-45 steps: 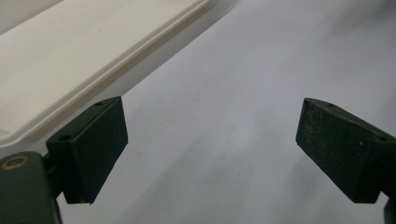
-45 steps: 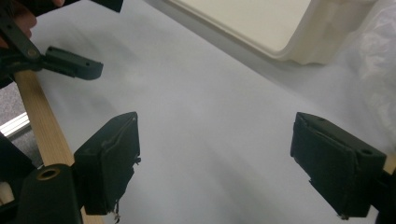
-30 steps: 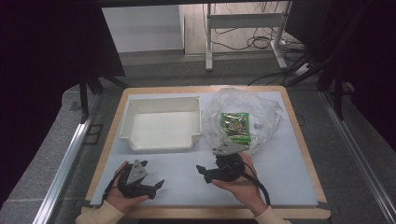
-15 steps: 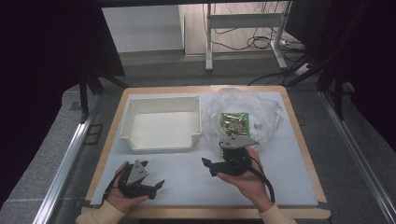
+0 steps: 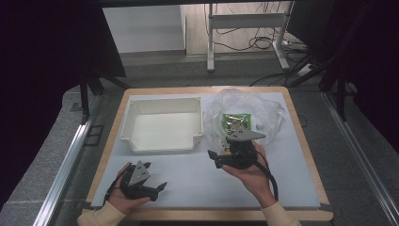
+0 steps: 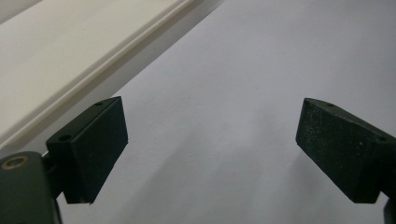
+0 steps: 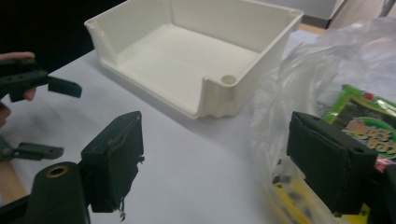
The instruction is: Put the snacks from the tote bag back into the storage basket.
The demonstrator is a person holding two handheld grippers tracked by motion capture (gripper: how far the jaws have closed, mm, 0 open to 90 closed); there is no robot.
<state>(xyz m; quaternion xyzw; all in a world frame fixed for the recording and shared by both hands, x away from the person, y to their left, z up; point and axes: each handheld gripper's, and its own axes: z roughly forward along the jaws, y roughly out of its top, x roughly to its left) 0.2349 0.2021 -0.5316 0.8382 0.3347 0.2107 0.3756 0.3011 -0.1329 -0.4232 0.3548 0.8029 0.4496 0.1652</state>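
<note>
We judge an approach step: the right claw (image 5: 221, 157), jaws spread and empty, hovers beside the clear plastic bag (image 5: 244, 110) of snack packets right of the white bin (image 5: 162, 123); next, it must close on the film, while the left claw (image 5: 153, 187) rests spread on the counter (image 5: 197, 179).

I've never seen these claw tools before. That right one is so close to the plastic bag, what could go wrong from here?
Two things, I'd guess. The right gripper is open beside the clear plastic bag; thin film is slippery, so the jaws may pinch only plastic and drag the bag instead of the green packet inside. The white tray also sits close by, so a sideways swing might bump its corner. The left gripper rests open, well away.
</note>
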